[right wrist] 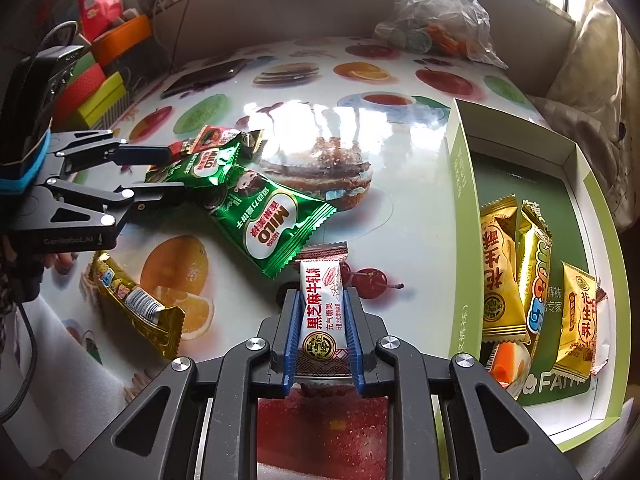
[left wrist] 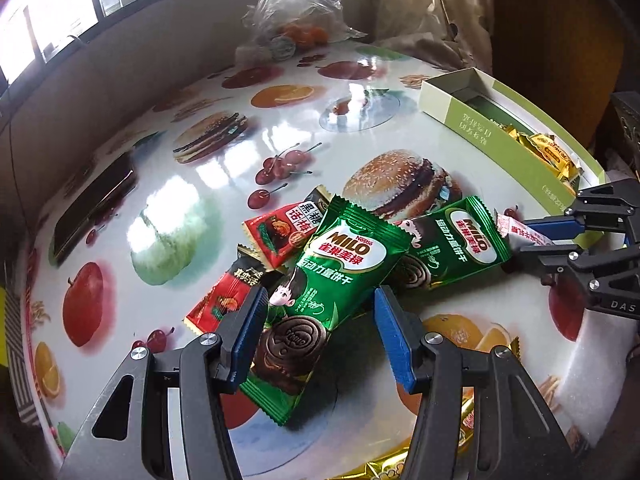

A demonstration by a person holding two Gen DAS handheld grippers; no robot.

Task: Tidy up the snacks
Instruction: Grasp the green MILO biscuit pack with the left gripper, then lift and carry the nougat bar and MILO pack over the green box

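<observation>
My left gripper (left wrist: 320,304) is open, its blue pads on either side of a green Milo packet (left wrist: 324,296) that lies on the fruit-print table (left wrist: 200,184); whether the pads touch it I cannot tell. A second Milo packet (left wrist: 448,248) and two red snack packets (left wrist: 280,228) lie beside it. My right gripper (right wrist: 322,300) is shut on a white nougat bar (right wrist: 322,308), held above the table left of the green box (right wrist: 460,208). The box holds several yellow snack packets (right wrist: 502,268). The right gripper also shows in the left wrist view (left wrist: 520,246).
A gold packet (right wrist: 136,308) lies at the table's near left. A dark phone (left wrist: 96,208) lies at the far left. A plastic bag of oranges (left wrist: 296,20) sits at the back. Coloured boxes (right wrist: 100,92) stand beyond the table's left edge.
</observation>
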